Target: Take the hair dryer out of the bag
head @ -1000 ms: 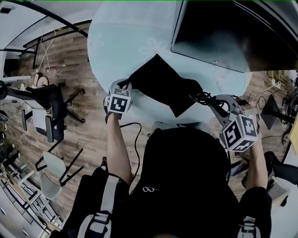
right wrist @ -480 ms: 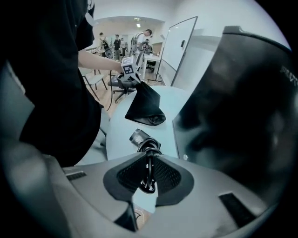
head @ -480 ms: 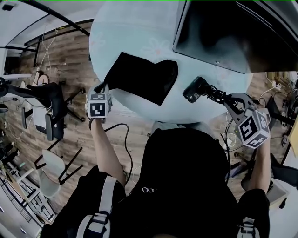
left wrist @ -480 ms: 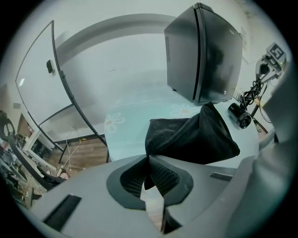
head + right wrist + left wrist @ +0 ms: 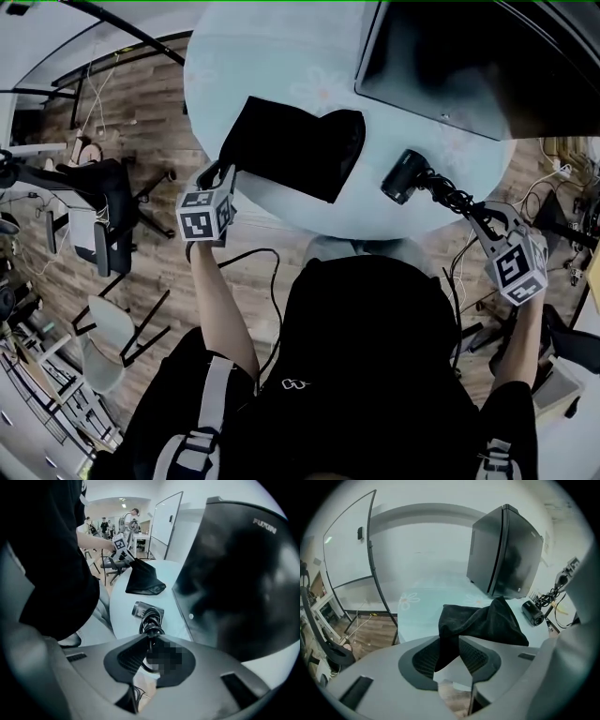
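black and glossy, a big box [image 5: 469,56] fills the far right of the round table [image 5: 272,47], close behind the hair dryer [image 5: 405,178]. an office chair [image 5: 98,202] stands off to the left on the wood floor [image 5: 178,272]. the dryer lies out on the tabletop near the front edge, just right of the bag [image 5: 295,150] and apart from it, with bare pale-blue top between them. the right gripper [image 5: 483,214] is clamped on its coiled cord [image 5: 448,195] at the rim. the left gripper [image 5: 220,172] has just been opening its jaws. the soft, limp bag's corner hangs between them, unpinched, at the left edge.
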Available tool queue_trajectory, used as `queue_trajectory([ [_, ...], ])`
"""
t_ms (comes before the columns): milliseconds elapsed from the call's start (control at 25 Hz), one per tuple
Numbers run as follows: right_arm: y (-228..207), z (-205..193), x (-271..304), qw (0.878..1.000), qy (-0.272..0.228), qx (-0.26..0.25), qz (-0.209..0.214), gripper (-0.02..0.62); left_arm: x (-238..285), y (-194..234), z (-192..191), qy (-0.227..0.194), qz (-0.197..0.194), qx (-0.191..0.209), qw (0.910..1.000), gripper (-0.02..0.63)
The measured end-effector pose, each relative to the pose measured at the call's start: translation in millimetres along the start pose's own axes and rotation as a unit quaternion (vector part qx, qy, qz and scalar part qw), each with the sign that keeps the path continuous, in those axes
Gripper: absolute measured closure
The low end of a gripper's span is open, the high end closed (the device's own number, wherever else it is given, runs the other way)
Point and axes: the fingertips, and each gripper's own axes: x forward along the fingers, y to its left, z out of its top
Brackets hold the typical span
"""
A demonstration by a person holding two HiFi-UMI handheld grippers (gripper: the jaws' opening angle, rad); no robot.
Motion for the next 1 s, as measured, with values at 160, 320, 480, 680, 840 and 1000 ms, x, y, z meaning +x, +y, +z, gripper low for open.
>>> queue_trajectory([
  [160,13.3,-25.1,6.5,0.999,0.017,0.026,-0.011,0.541,-8.8,-7.2,4.4,-0.024,-0.006,-0.001,0.9997,0.443],
  [320,22.0,-47.7,15.2,0.998,0.018,0.065,-0.016,0.541,-10.9,-21.3,14.3,-0.046,-0.004,0.000,0.9989,0.443],
  [480,28.5,-75.8,30.1,0.996,0.035,0.081,-0.023,0.541,-14.5,-43.6,25.5,-0.073,-0.006,-0.003,0.9973,0.453],
  [680,32.2,-99.8,55.1,0.994,0.038,0.099,-0.020,0.540,-30.8,-47.7,47.8,-0.129,0.028,-0.043,0.9903,0.545],
  [840,51.4,-116.4,85.0,0.994,0.035,0.106,-0.002,0.537,-45.7,-60.3,56.1,-0.154,0.037,-0.074,0.9846,0.589],
  [1000,52.7,-114.8,97.0,0.992,0.012,0.125,-0.024,0.537,-54.0,-90.4,62.9,-0.160,0.015,-0.055,0.9854,0.589],
])
